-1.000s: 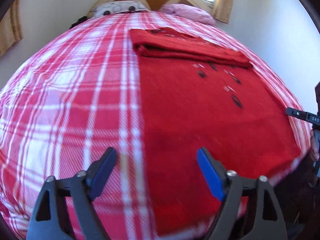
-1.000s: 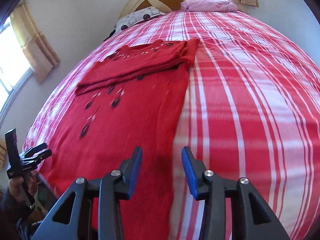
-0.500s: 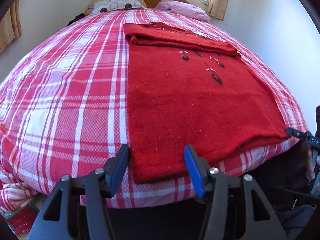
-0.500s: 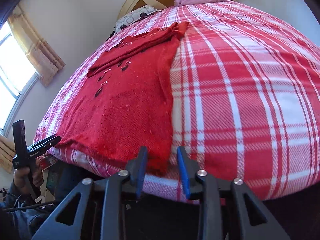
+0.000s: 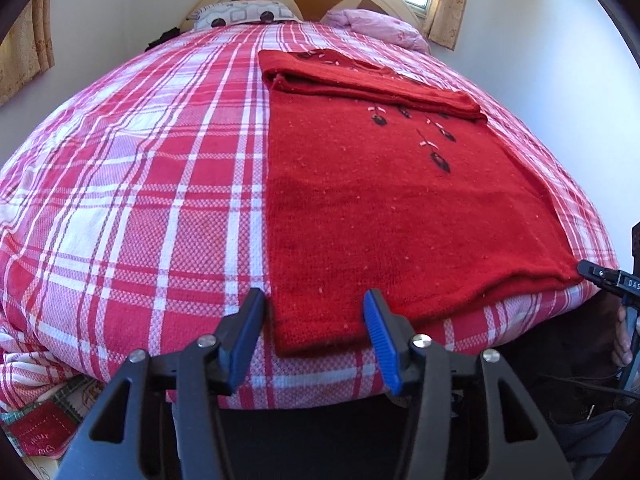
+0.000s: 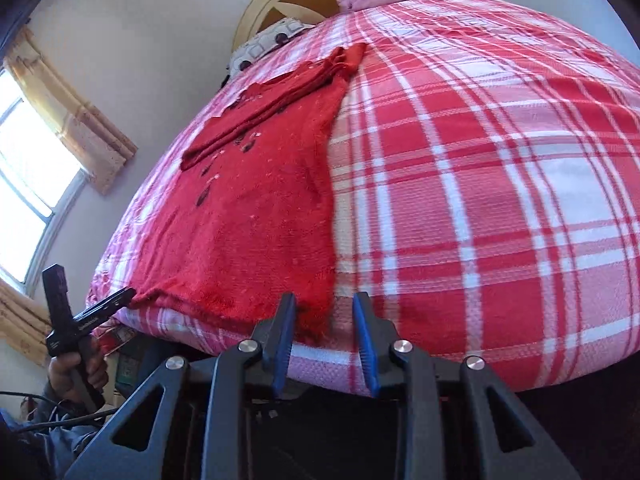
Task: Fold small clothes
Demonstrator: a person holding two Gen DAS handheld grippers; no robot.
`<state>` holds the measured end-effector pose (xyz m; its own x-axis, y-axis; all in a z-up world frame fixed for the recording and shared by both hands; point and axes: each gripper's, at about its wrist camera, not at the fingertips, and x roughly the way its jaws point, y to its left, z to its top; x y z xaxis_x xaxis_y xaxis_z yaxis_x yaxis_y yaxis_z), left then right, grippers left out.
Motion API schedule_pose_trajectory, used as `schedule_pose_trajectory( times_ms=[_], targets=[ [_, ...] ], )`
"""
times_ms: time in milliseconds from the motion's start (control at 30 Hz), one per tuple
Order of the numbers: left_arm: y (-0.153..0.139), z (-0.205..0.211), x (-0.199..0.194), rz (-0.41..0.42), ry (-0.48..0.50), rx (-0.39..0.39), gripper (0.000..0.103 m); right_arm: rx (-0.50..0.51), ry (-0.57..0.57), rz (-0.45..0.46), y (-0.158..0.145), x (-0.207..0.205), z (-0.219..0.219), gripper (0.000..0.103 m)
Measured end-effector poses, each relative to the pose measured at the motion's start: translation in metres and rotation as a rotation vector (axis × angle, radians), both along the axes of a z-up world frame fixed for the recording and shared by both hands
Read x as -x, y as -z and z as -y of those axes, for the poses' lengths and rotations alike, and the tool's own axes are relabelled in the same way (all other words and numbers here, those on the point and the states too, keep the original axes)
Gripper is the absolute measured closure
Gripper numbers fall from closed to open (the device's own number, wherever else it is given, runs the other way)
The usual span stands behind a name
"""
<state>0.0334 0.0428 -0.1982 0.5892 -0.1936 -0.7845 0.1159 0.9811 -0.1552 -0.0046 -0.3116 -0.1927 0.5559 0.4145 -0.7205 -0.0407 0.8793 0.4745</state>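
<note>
**user_a:** Red knit, that's what is being folded: the sweater [image 5: 384,216] is laid flat on the plaid bedspread [image 5: 132,184], with its far end already doubled over near the pillows [image 5: 244,20]. Going left to right: compared with a second ago, the left gripper [image 5: 316,340] is pulled back from over the cloth to the near hem. Its blue pads [image 5: 378,340] are spread wide, and the sweater's near-left corner is framed between them. Nothing is pinched yet.

**user_b:** Same is seen on the other side. The right gripper [image 6: 325,340] is drawn back to the mattress edge too, and its jaws are narrowed from a second ago but a clear gap is left. The near-right corner of the sweater [image 6: 256,232] is lined up just ahead of that gap. Whether cloth is touched can't be told from here.

**user_a:** So both near corners are being set up for a grab, probably so the hem can be carried up toward the folded end.

**user_b:** Agreed, that's the guess. The hem sits right at the bed's edge, so bedspread could get pinched along with the knit if the pads are closed too deep.
</note>
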Motion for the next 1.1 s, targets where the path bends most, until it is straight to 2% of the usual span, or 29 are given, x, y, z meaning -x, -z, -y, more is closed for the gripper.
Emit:
schedule_pose_trajectory(
  times_ms=[200,367,500,667,767,800,1000,1100],
  targets=[
    [0.001,0.003,-0.002,0.005,0.003,-0.003,0.041,-0.009,-0.017,0.009,0.002,-0.004,-0.012,0.073],
    [0.001,0.002,-0.002,0.002,0.01,0.001,0.041,-0.06,-0.003,0.002,0.004,-0.005,-0.006,0.073],
    [0.0,0.0,-0.003,-0.006,0.015,0.011,0.043,-0.045,-0.007,0.008,0.003,-0.004,-0.009,0.073],
    [-0.001,-0.003,-0.003,-0.01,0.002,0.016,0.055,-0.075,0.006,-0.005,0.006,-0.003,-0.003,0.086],
    [-0.002,-0.006,-0.003,-0.01,-0.002,0.015,0.076,-0.091,0.006,-0.014,0.008,-0.003,-0.001,0.091],
    [-0.003,-0.007,-0.003,-0.013,0.0,0.023,0.087,-0.088,0.004,-0.014,0.008,-0.003,-0.001,0.092],
    [-0.002,-0.011,-0.003,-0.025,-0.004,0.054,0.089,-0.117,0.005,-0.02,0.009,-0.005,0.002,0.092],
    [-0.002,-0.011,-0.003,-0.025,-0.009,0.057,0.085,-0.169,0.026,-0.041,0.013,-0.007,0.01,0.091]
  ],
)
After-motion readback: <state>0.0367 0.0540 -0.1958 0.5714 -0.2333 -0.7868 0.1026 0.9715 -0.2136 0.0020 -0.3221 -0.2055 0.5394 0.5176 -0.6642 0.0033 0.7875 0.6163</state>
